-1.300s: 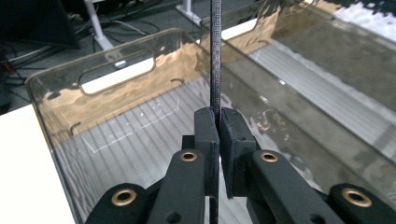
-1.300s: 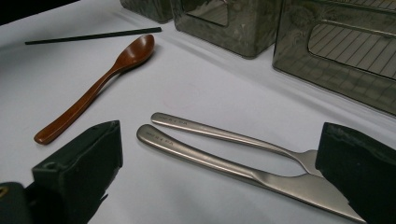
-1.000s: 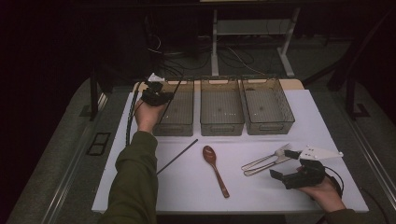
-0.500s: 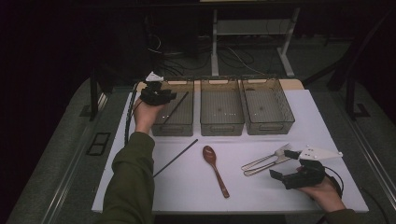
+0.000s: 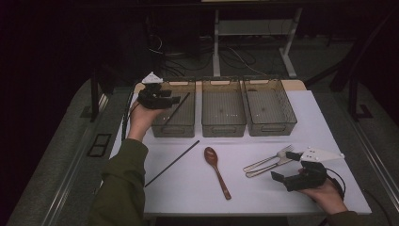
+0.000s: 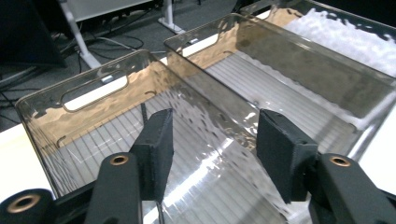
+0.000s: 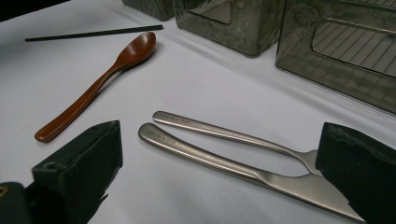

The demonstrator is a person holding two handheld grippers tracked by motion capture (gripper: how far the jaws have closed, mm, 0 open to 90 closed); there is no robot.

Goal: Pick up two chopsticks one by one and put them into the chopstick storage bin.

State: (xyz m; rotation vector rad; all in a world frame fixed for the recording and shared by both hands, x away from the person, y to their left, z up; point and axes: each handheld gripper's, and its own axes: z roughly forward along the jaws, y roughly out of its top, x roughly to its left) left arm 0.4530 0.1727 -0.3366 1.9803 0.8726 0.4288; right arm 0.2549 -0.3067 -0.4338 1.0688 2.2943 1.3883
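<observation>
Left claw just opening, empty, over left bin holding chopstick, right claw open, handle engraving unreadable

Three smoky, see-through bins with ribbed floors stand on a white table top. A black chopstick lies near left, a reddish-brown wooden spoon beside it, a silver fork and knife right — both grippers black.

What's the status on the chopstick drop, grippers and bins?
Left gripper over left bin, jaws just opening, empty. One chopstick leaning in that bin; second chopstick on table. Right gripper open by fork and knife. Nothing blocking.
</observation>
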